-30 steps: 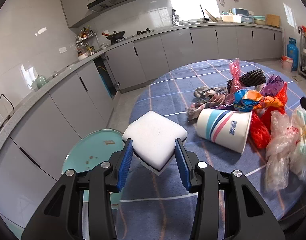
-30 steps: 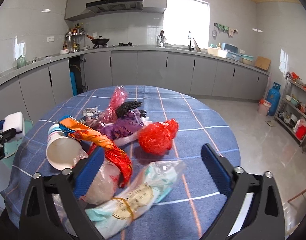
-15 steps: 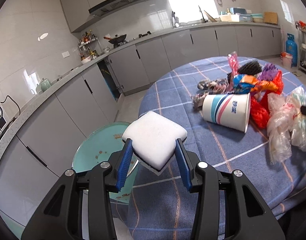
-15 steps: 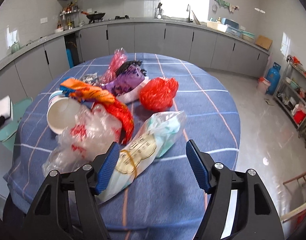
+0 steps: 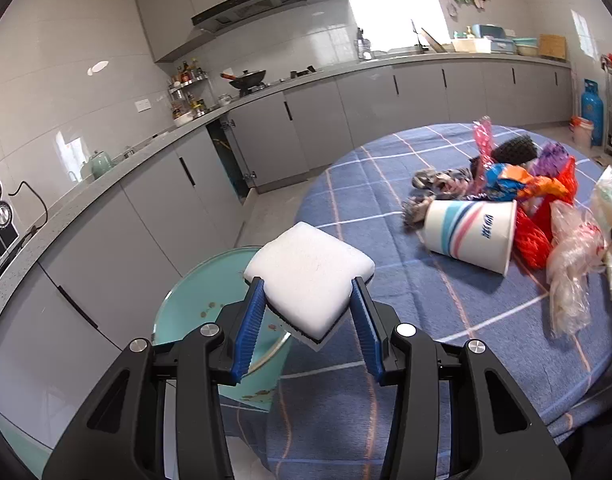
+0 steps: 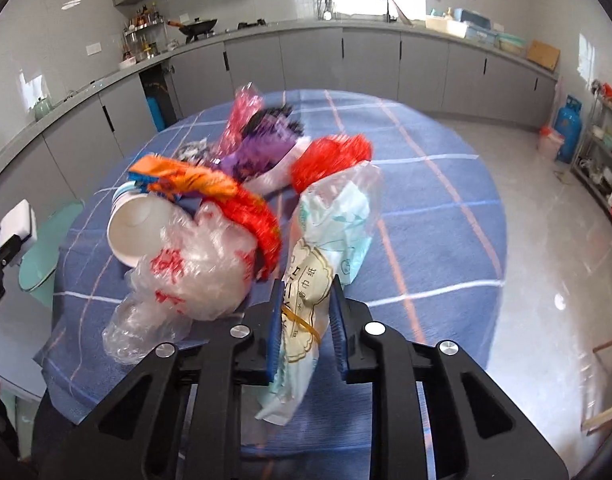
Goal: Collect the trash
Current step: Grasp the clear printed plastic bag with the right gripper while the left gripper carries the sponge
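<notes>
My left gripper (image 5: 308, 298) is shut on a white sponge (image 5: 308, 270) and holds it over the left edge of the round table, above a teal bin (image 5: 204, 300). My right gripper (image 6: 306, 306) is shut on a pale green tissue pack (image 6: 326, 248) at the near side of a trash pile. The pile holds a striped paper cup (image 5: 470, 234), a clear crumpled bag (image 6: 194, 268), a red net bag (image 6: 330, 158), an orange wrapper (image 6: 190, 178) and a purple wrapper (image 6: 262, 148).
The table (image 5: 366, 184) has a blue checked cloth. Grey kitchen cabinets (image 5: 306, 128) run along the back and left. A blue gas bottle (image 6: 568, 126) and a shelf rack (image 6: 604, 152) stand at the right. The sponge also shows at the far left of the right wrist view (image 6: 20, 220).
My right gripper has moved down onto the tissue pack and closed on it. My left gripper has drawn back from the table towards the bin, still holding the sponge.
</notes>
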